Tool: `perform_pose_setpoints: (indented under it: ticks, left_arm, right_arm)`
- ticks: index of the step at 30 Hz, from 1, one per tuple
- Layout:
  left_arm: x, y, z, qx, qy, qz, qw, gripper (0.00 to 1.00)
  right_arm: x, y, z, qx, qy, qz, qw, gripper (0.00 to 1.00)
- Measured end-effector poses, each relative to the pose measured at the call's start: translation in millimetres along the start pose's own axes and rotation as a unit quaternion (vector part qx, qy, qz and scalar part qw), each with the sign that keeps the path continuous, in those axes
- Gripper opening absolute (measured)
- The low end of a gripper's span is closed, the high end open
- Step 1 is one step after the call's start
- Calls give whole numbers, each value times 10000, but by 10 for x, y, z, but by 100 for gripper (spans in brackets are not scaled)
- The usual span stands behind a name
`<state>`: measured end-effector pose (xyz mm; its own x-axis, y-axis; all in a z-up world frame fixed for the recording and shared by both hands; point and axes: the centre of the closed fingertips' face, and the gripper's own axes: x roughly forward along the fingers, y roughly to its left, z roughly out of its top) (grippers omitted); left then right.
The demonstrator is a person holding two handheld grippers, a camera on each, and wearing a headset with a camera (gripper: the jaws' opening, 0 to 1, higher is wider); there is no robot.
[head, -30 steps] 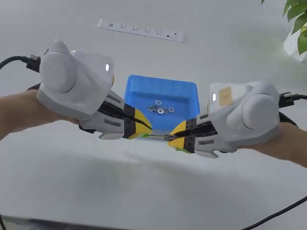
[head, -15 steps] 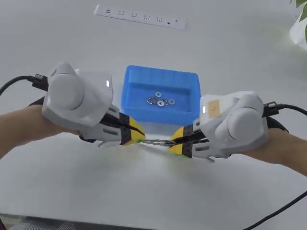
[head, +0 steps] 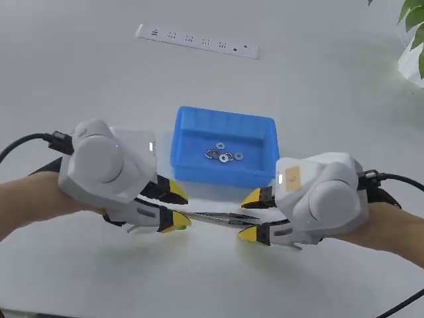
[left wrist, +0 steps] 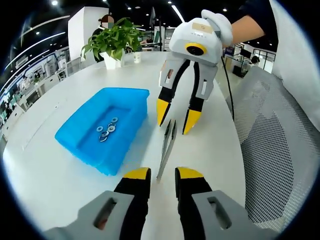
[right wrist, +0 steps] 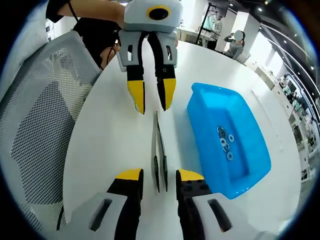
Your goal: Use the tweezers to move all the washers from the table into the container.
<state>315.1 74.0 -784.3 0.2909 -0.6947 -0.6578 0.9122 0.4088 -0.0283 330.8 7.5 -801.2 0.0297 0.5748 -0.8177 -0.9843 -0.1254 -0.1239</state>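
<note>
Both pairs of jaws stand apart and clamp nothing. The left gripper (head: 177,209) and the right gripper (head: 250,216) face each other low over the table (head: 298,79). The tweezers (head: 215,217) lie flat on it between them, with one end reaching into each gripper's gap. In the right gripper view the two legs of the tweezers sit side by side between the yellow tips, and I cannot tell if they touch either one. In the left gripper view the legs run together to a narrow end between the left tips.

The likely trouble is the pick-up. A thin metal tool lying flat can skid or spin away if one jaw meets it first, and a squeeze across both legs would pinch it closed and useless. If both grippers close at once, they could tug against each other.

Just beyond the tweezers stands the blue container (head: 218,173), its front wall near enough to be bumped on a lift. The washers (head: 223,155) I can see lie clustered on its floor. Farther off are a white power strip (head: 197,41) and a plant (head: 414,26).
</note>
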Motion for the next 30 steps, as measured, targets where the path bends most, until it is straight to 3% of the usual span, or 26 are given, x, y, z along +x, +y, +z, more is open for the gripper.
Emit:
perform_pose_setpoints:
  ticks: [3,4,6,8,9,11,15,16,17,18,20,23,30]
  left_arm:
    - [-125,48,83,-380,-402,372,9978,26]
    - [-162,53,89,-449,-448,439,9970,27]
    - [-248,38,72,-462,-438,518,9966,30]
    - [-329,20,48,-512,-433,603,9959,40]
    - [-358,9,43,-561,-451,619,9955,47]
    - [-431,-19,49,-609,-468,657,9949,59]
    - [-583,-1,156,-516,-537,882,9933,64]
    - [-611,0,191,-513,-574,914,9928,70]
    - [-646,5,246,-522,-631,978,9918,75]
    - [-668,11,278,-518,-651,1033,9912,82]
    - [-712,1,331,-457,-643,1101,9908,95]
    - [-776,-14,398,-272,-621,1185,9906,98]
    - [-964,-18,490,-240,-770,1469,9859,100]
  right_arm:
    - [-118,2,53,466,-294,-209,9983,28]
    - [-161,-3,69,616,-395,-278,9969,30]
    - [-283,-16,107,892,-637,-449,9930,33]
    - [-433,-50,180,839,-997,-709,9889,44]
    - [-525,-24,230,885,-1229,-720,9858,49]
    - [-635,38,259,1073,-1394,-665,9822,54]
    - [-844,40,212,1040,-1381,-984,9800,58]
    - [-893,17,213,1087,-1427,-1129,9773,61]
    - [-911,8,211,1121,-1444,-1175,9761,65]
    - [-959,-31,203,1276,-1485,-1360,9712,72]
    - [-1017,-69,195,1238,-1501,-1586,9680,87]
    - [-1071,-68,164,1192,-1388,-1703,9683,99]
    - [-1202,-85,209,1188,-1422,-1907,9640,100]
